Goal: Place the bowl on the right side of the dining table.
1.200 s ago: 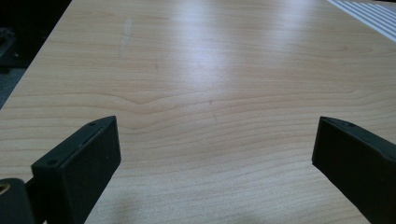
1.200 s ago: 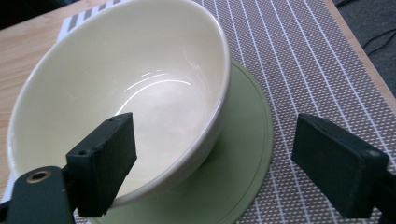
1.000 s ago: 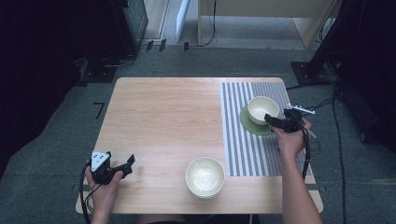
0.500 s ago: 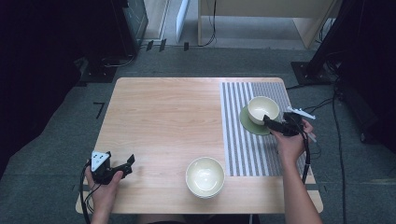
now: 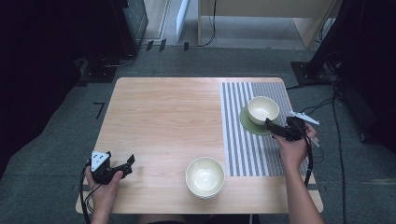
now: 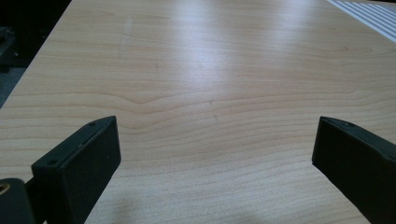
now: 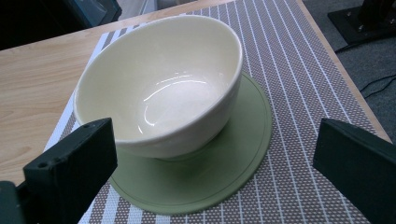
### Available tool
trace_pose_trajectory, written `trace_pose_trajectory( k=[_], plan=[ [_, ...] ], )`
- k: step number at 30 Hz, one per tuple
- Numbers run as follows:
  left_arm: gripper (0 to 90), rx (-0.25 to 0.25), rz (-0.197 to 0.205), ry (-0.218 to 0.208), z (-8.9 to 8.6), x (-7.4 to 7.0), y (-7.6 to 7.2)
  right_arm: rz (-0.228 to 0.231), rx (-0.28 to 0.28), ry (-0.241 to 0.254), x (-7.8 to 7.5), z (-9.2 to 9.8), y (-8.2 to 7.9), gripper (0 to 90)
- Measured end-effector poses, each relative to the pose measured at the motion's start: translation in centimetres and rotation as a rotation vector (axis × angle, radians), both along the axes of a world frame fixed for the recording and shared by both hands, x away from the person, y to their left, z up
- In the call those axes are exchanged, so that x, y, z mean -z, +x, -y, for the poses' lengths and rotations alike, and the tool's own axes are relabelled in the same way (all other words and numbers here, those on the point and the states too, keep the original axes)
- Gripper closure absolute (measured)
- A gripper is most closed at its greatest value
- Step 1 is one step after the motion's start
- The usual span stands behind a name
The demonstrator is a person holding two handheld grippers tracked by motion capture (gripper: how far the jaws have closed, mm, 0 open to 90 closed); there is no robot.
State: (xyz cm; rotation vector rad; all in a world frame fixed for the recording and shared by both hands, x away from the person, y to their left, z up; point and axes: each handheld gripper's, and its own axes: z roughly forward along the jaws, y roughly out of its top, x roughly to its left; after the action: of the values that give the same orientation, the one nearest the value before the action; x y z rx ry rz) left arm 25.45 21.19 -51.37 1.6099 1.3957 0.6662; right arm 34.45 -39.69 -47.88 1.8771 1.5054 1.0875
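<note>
Jaws of my right gripper (image 5: 271,125) have just been opening, now spread, nothing between them; cream bowl (image 7: 161,88) on green saucer (image 7: 233,158) at twelve o'clock; left gripper (image 5: 128,162) spread.

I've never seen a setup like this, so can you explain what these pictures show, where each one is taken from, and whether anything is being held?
A person sits at a wooden table with a hand-held clamp tool in each hand. One picture looks down from above; the other two come from small cameras riding on each tool, looking out between its two black jaws.

On the table lies a striped mat. On it a cream bowl sits on a green saucer. A second bowl stands on bare wood near the front edge.

The right gripper is beside the saucer, jaws wide apart, just opened, gripping nothing. The left gripper is open over bare wood. Nothing is held.
</note>
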Motion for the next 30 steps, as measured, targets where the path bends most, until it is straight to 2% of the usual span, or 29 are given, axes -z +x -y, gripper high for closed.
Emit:
trace_pose_trajectory(
  k=[10, 30],
  plan=[
    [1.0, 0.001, 0.0, 0.0, 0.0, 0.0, 0.0, 0.014, -0.013, -0.007, -0.3, 0.0, -1.2, 0.0],
    [1.0, 0.003, 0.0, 0.001, 0.0, 0.0, 0.0, 0.024, -0.042, -0.008, 0.5, -1.1, -3.3, 0.0]
  ],
)
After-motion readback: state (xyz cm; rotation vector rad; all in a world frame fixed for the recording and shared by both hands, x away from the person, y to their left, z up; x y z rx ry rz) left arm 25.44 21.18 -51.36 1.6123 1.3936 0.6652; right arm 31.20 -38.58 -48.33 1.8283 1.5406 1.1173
